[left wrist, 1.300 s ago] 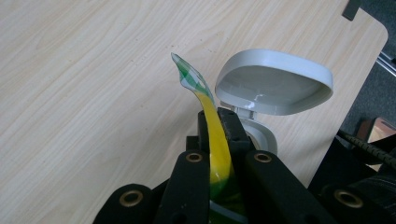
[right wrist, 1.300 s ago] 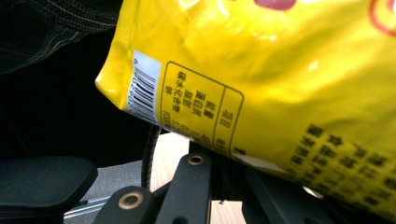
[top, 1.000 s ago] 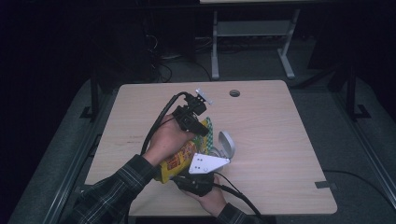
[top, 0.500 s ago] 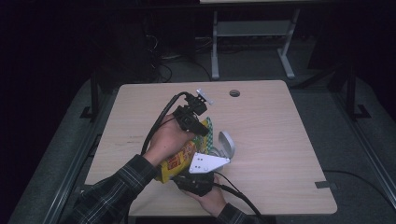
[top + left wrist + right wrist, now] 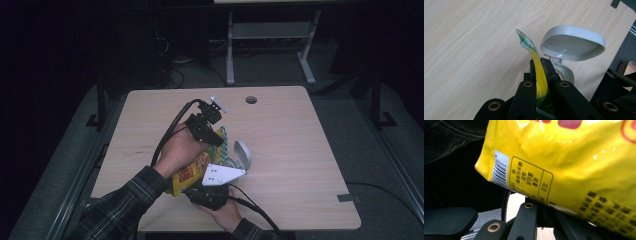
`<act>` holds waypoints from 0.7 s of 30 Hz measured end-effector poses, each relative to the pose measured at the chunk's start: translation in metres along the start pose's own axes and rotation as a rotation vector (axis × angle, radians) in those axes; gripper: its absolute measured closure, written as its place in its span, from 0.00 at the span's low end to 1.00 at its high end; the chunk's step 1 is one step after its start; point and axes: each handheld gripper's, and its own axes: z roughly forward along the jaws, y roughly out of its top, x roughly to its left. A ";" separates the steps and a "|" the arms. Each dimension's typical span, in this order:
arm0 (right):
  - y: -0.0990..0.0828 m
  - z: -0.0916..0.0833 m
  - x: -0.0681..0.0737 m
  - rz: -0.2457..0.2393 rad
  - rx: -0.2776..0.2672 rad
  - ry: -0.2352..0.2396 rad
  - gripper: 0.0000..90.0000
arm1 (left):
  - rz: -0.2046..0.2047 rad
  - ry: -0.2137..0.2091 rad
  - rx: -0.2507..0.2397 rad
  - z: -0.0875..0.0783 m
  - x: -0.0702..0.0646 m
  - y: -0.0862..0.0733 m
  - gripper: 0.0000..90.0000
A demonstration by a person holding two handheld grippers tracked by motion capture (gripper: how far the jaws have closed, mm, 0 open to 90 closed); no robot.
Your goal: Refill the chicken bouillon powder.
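Observation:
A yellow snack bag (image 5: pixel 191 172) with a green-checked top hangs between my two grippers above the table (image 5: pixel 285 135). My left gripper (image 5: pixel 214 139) is shut on the bag's upper edge. In the left gripper view the yellow strip of the bag (image 5: pixel 535 56) is pinched flat between the jaws of this gripper (image 5: pixel 541 64), and its checked tip curls above them. My right gripper (image 5: pixel 194 190) is shut on the bag's bottom seam. Seen from the right gripper (image 5: pixel 543 206), the printed back of the bag (image 5: pixel 564 157) looms just above the jaws. A grey container with its flip lid open (image 5: pixel 573 43) stands just behind the bag.
The grey lidded container (image 5: pixel 243 154) sits mid-table, right of the bag. A round cable hole (image 5: pixel 251 100) lies near the table's far edge. Cables trail from both grippers. A white metal frame (image 5: pixel 270 35) stands on the dark floor beyond.

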 end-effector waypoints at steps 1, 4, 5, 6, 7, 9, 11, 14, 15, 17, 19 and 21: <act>0.000 0.000 0.000 0.000 0.000 0.000 1.00 | 0.000 0.000 0.000 0.000 0.000 0.000 1.00; 0.000 0.000 0.000 -0.003 0.001 -0.001 1.00 | 0.005 0.001 0.002 0.000 0.000 0.000 1.00; 0.000 0.000 0.000 -0.003 0.001 -0.001 1.00 | 0.005 0.001 0.002 0.000 0.000 0.000 1.00; 0.000 0.000 0.000 -0.002 0.002 0.000 1.00 | 0.002 -0.001 -0.002 -0.001 0.000 -0.001 1.00; 0.000 0.000 0.000 -0.002 0.002 0.000 1.00 | 0.002 -0.001 -0.002 -0.001 0.000 -0.001 1.00; 0.000 0.000 0.001 -0.003 0.003 0.002 1.00 | 0.001 0.000 -0.004 -0.001 0.000 -0.001 1.00; 0.000 0.001 0.001 -0.004 0.004 0.002 1.00 | -0.003 -0.001 -0.006 -0.001 0.001 -0.002 1.00; 0.000 0.001 0.001 -0.006 0.003 0.001 1.00 | 0.000 -0.001 -0.008 -0.002 0.000 -0.001 1.00; 0.000 0.001 0.001 -0.006 0.003 0.001 1.00 | 0.000 -0.001 -0.008 -0.002 0.000 -0.001 1.00; 0.001 0.000 0.001 -0.008 0.003 0.000 1.00 | 0.000 -0.001 -0.010 -0.002 0.001 -0.001 1.00; 0.001 0.000 0.001 -0.004 0.002 0.000 1.00 | 0.000 -0.001 -0.009 -0.002 0.001 -0.001 1.00; 0.001 0.000 0.001 -0.004 0.002 0.001 1.00 | -0.002 0.000 -0.008 -0.002 0.001 -0.001 1.00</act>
